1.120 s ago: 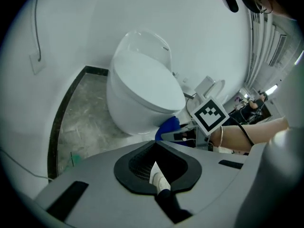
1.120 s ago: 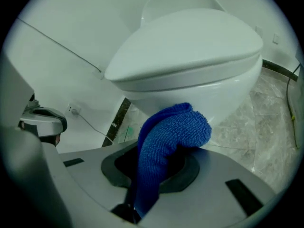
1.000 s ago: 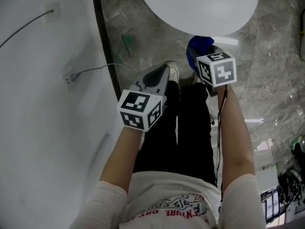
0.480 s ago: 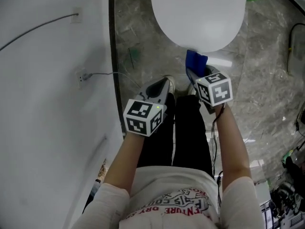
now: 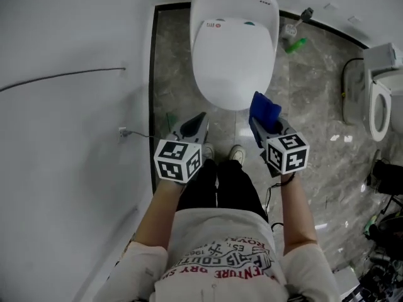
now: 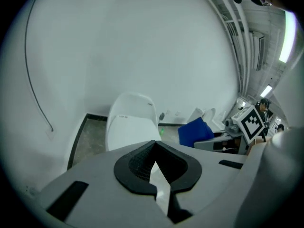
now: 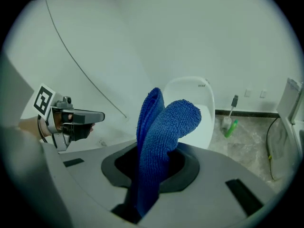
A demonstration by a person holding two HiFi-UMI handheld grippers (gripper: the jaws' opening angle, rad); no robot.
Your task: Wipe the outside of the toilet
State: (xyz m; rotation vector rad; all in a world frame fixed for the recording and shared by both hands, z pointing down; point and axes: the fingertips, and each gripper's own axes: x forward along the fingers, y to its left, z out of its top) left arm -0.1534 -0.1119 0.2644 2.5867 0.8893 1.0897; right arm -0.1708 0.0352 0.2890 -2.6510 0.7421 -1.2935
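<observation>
A white toilet (image 5: 234, 49) with its lid down is seen in the head view at 12 o'clock from the person, on a grey marbled floor (image 5: 315, 99); a white wall (image 5: 63, 168) runs along the 9 o'clock side, with a thin cable (image 5: 63, 77) across it and a small socket (image 5: 123, 133) low down.

The right hand-held gripper (image 7: 152, 167) is clamped on a blue cloth (image 7: 164, 127), which stands up out of the jaws in a folded bunch; in the head view the cloth is held at about 5 o'clock of the toilet bowl, just beside its front rim; whether cloth and toilet touch cannot be told.

The left hand-held gripper (image 6: 155, 161) is held with its jaws together and nothing between them; it is pointed toward the toilet from about 7 o'clock of the bowl, apart from it, close to the wall.

Two shoes (image 5: 206, 151) are seen on the floor between the two grippers, just short of the bowl.

At about 2 o'clock of the toilet, by the back wall, a brush (image 5: 303, 16) and a green bottle (image 5: 295, 44) are seen; another white toilet (image 5: 381, 109) is partly seen at 3 o'clock, at the edge of the head view.
</observation>
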